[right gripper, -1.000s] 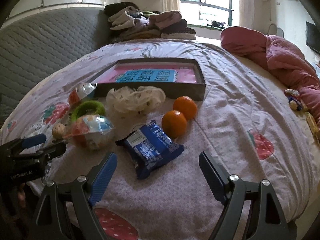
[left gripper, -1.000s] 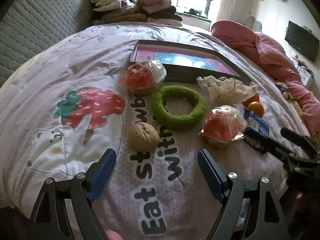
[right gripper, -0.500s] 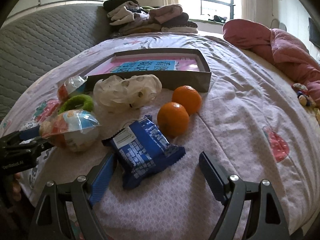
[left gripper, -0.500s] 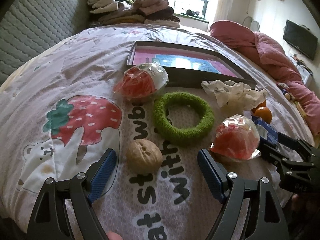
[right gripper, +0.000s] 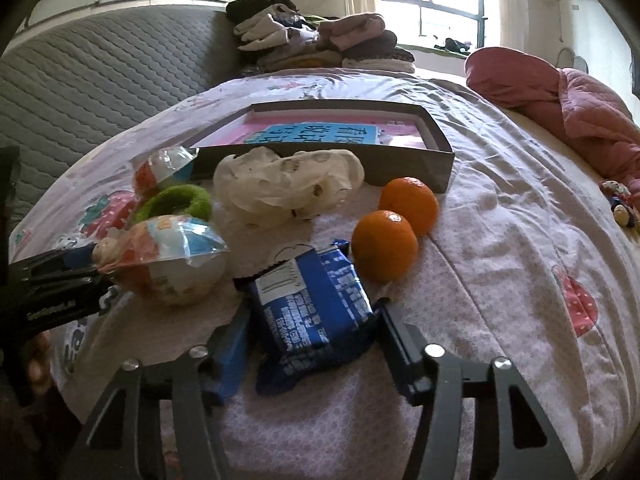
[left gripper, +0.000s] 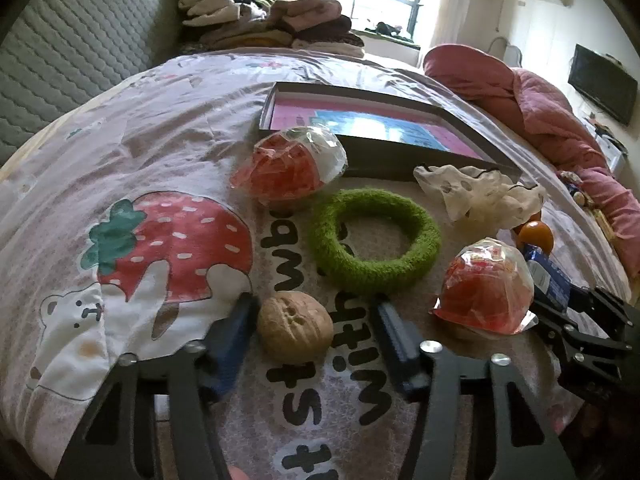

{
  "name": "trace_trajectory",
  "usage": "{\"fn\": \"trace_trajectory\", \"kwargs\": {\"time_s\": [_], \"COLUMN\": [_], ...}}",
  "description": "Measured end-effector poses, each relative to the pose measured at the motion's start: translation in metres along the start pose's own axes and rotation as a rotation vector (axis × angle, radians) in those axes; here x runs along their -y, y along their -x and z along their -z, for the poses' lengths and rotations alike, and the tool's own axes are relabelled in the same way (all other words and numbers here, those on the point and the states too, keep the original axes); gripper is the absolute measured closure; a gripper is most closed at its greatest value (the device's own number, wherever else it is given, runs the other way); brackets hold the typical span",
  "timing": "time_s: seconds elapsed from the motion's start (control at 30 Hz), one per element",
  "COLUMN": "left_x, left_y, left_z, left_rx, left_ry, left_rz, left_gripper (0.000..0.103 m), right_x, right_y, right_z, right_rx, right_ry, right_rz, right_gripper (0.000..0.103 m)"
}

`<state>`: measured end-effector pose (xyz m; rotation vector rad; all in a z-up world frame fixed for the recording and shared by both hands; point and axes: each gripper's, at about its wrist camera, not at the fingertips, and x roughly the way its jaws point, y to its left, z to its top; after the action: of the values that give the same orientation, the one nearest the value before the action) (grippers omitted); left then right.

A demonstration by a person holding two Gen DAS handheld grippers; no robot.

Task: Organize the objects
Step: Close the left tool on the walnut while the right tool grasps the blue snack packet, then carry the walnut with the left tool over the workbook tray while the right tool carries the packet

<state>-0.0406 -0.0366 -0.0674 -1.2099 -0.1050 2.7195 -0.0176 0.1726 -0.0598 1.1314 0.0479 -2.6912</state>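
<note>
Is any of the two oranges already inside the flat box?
No, both oranges lie on the bedsheet in front of the flat box, near its right corner.

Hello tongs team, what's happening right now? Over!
Left tongs open, straddling the walnut. Right tongs open around the blue packet. Box waiting behind. Nothing blocking.

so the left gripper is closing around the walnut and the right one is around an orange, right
Not quite. The left gripper does have the walnut between its fingers, but the right gripper is around the blue snack packet, not an orange. The right wrist view shows both oranges lying beyond the packet, untouched.
</note>
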Motion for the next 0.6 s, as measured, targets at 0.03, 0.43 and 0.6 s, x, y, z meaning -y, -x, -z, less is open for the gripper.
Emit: {"fn": "trace_trajectory", "kwargs": {"time_s": [0.03,0.43,0.6], "left_x": [0.0,0.001,0.007], "left_y": [0.0,0.016,0.032], "left_z": [0.0,0.002,-0.001], "left_rx": [0.001,0.02,0.052], "left_ry": [-0.003,0.004,-0.004], "left_rz": [-0.009,0.008,0.018], "left_gripper": [0.057,0.07,0.07], "right_x": [-0.001,0.005,0.006], "right_y": [0.001,0.019,0.03], "right_z": [0.0,-0.002,-0.006], "right_rx": [0.0,0.032,0.061], "right_ry": [0.001,-0.03,-0.034], "right_rz": [-0.001,-0.035,-0.044], "right_gripper": [0.047,0.049,0.049]}}
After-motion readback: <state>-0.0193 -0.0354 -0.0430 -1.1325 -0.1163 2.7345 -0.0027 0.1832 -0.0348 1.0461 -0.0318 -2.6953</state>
